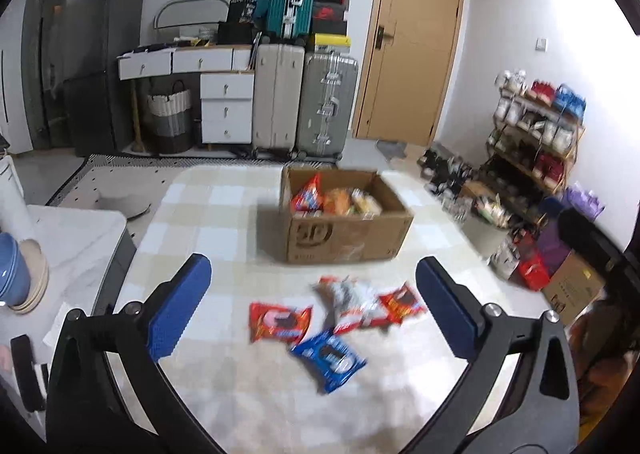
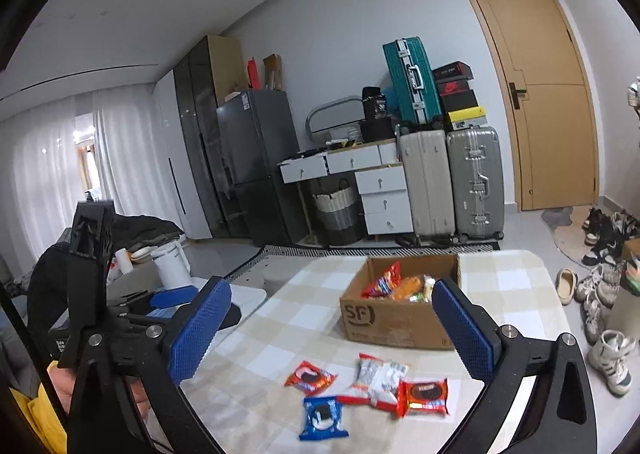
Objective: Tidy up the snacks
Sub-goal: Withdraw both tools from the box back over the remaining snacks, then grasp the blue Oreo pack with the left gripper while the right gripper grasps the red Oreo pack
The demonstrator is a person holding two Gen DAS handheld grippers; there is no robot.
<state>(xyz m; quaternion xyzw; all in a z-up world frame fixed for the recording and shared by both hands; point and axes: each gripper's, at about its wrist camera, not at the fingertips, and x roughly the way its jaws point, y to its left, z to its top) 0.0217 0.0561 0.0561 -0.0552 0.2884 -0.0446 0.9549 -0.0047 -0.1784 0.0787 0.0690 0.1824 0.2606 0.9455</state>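
left gripper (image 1: 314,304): jaws wide, empty | right gripper (image 2: 332,328): jaws wide, empty | 4 snack packs (image 2: 376,384) on table (image 2: 280,318) | cardboard box (image 2: 384,326) holds snacks

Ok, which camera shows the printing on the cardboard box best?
The right wrist view: the cardboard box shows crisp letters on its front. In the left wrist view the box is motion-blurred and its logo is smeared.

Blue packet (image 2: 323,418) and red packets (image 2: 426,397) lie on a cream-checked tablecloth (image 2: 304,318).
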